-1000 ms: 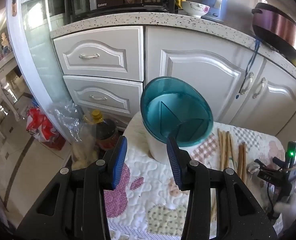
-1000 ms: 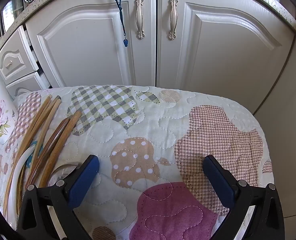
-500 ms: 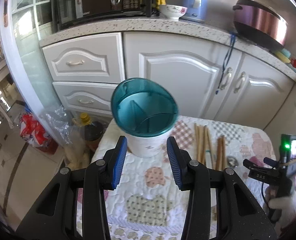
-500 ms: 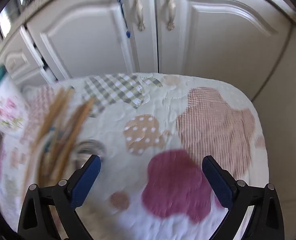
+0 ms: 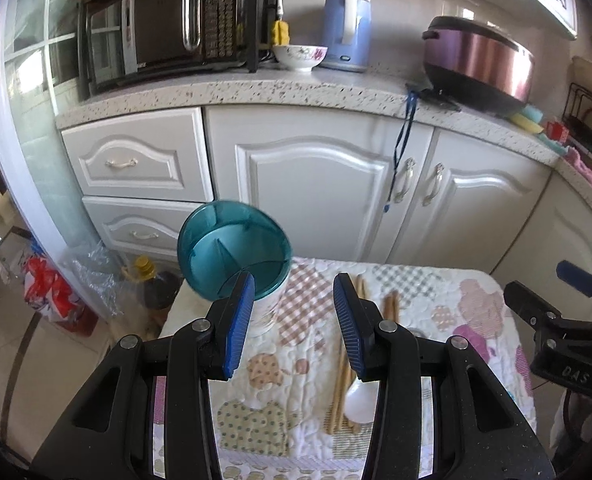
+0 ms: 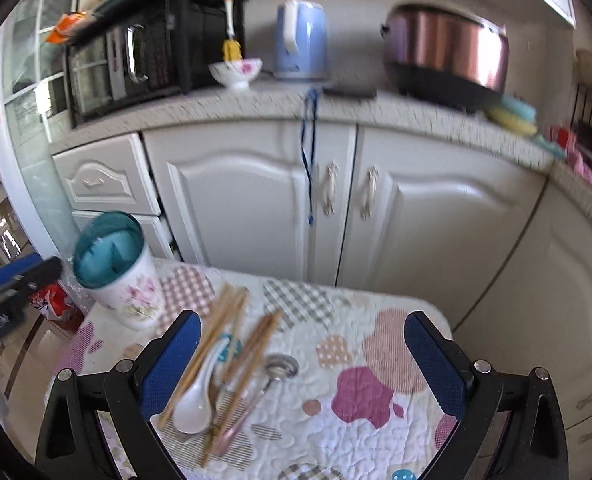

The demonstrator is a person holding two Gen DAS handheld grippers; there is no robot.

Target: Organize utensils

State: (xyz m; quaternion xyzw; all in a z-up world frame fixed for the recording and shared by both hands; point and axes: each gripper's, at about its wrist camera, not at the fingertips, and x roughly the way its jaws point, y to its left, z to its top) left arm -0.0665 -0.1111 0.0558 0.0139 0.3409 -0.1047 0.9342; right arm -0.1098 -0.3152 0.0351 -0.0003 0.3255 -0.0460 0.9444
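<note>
Right wrist: two spoons (image 6: 231, 392), one holder (image 6: 115, 268); both claws (image 6: 300, 364) wide, empty.

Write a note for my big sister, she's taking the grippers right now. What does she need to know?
Left gripper: open, holding nothing, above the quilted table.
Right gripper: open wide, holding nothing.
Utensil holder: upright at the table's far left corner, nothing visible inside.
Chopsticks, white spoon and metal spoon: lying loose on the table, right of the holder.
Done: nothing sorted.
Left: put every utensil into the holder.
</note>
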